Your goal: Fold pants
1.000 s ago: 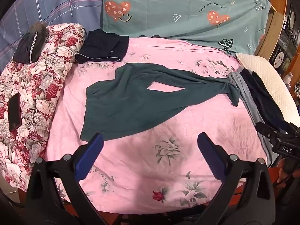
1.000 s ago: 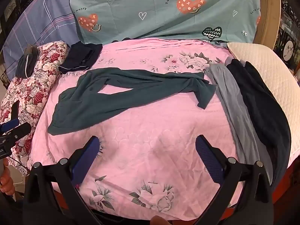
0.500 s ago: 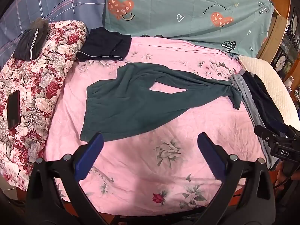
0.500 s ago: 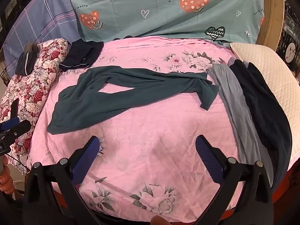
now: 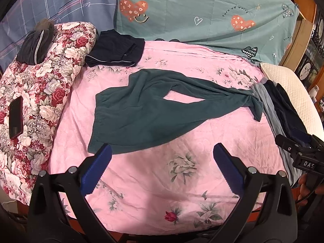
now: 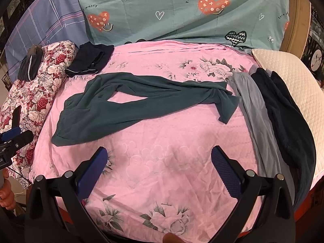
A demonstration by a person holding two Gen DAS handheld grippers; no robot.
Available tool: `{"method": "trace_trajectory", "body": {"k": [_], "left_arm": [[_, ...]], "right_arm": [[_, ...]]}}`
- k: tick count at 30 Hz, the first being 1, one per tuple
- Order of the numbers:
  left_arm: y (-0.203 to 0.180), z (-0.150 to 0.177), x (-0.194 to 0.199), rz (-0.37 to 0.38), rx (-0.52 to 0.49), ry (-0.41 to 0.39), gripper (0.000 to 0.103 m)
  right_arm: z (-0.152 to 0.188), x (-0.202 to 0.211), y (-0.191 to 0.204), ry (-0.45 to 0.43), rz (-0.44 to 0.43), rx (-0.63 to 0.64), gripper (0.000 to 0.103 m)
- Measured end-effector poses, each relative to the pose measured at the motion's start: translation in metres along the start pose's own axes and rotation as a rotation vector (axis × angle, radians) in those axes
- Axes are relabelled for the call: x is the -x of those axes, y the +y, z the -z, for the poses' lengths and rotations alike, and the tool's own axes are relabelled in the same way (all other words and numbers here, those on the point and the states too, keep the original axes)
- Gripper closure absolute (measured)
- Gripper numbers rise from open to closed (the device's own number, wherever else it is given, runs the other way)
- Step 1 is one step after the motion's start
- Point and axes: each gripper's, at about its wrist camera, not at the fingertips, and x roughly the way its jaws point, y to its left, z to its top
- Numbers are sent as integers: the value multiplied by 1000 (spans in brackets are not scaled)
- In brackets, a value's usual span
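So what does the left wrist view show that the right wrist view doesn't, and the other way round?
Only the left wrist view shows the black phone face-on on the floral quilt, and the right gripper coming in at its right edge.

Only the right wrist view shows the dark navy pants and grey pants along nearly their whole length, and the left gripper at its left edge.

Both show the dark green pants spread unfolded on the pink floral sheet, the folded navy garment and the teal heart-print sheet.

dark green pants (image 5: pixel 154 109) spread unfolded on pink sheet (image 5: pixel 162 174); left gripper (image 5: pixel 161 165) hovers near waistband, jaws wide apart; phone (image 5: pixel 15 117) on floral quilt (image 5: pixel 40 93).
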Motion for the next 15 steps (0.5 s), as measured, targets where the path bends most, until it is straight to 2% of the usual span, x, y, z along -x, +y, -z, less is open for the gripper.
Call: {"method": "trace_trajectory", "body": {"k": [15], "left_arm": [[-1, -1, 1, -15, 6, -3, 2]], "right_arm": [[-3, -3, 0, 2, -11, 8, 1]]}}
